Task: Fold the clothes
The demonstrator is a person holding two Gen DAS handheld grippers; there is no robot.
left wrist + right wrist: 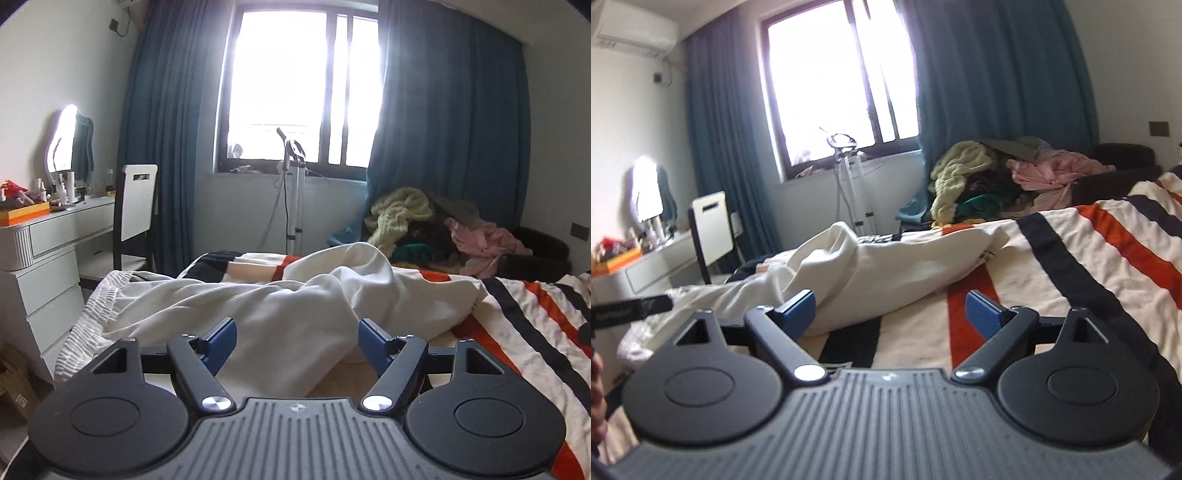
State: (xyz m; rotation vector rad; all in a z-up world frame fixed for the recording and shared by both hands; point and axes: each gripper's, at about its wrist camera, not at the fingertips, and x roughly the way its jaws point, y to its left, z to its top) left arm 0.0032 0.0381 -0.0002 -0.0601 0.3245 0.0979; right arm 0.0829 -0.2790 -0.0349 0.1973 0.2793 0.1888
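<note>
Trousers (pixel 236 306), cream-white, lie rumpled across the striped bed (pixel 524 325). Left tongs (pixel 297 332) spread wide above the cloth, gripping nothing. Right tongs (pixel 890 310) gape too, empty, cloth just beside one blue finger (pixel 798 308).

Blurred dresser clutter (pixel 617 247) (bottles indistinct), black object (pixel 631 308) cut off at left edge
</note>
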